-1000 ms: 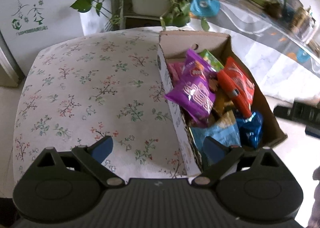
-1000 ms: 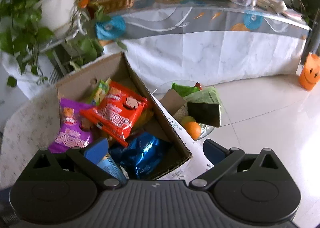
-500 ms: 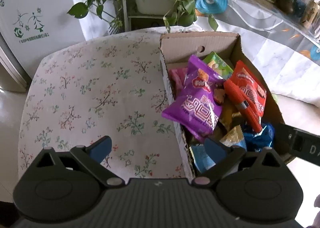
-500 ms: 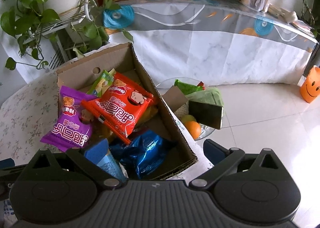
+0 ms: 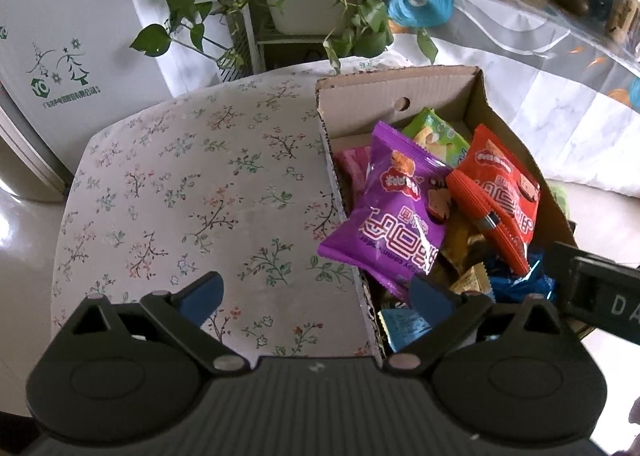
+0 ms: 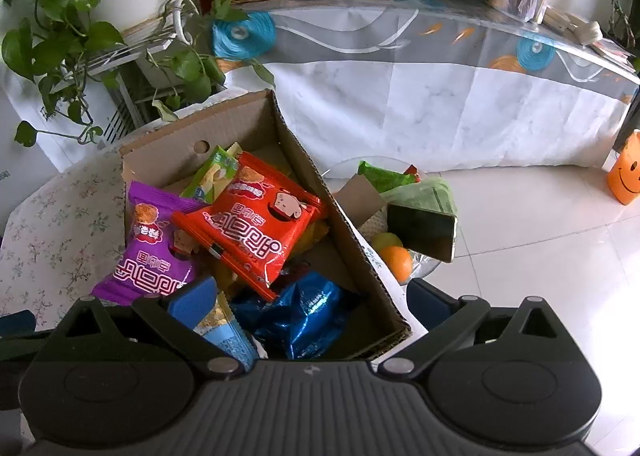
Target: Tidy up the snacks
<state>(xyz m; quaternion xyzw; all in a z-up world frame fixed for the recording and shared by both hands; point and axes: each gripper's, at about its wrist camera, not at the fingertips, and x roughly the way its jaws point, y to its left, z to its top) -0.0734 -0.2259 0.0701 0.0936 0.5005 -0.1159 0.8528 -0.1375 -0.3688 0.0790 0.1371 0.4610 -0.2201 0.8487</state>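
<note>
Snacks sit piled in the cardboard box (image 5: 400, 94) on the floral table (image 5: 180, 184), purple packet (image 6: 148, 252) and red packet (image 6: 256, 232) on top. I see my left gripper (image 5: 316, 296) and right gripper (image 6: 308, 300) both spread wide, holding nothing.

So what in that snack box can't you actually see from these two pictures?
- Left wrist view: the pink packet lies mostly under the purple packet.
- Both views: the yellow packets are buried under the red packet.
- Right wrist view: the light blue packet is cut off by the right gripper.
</note>
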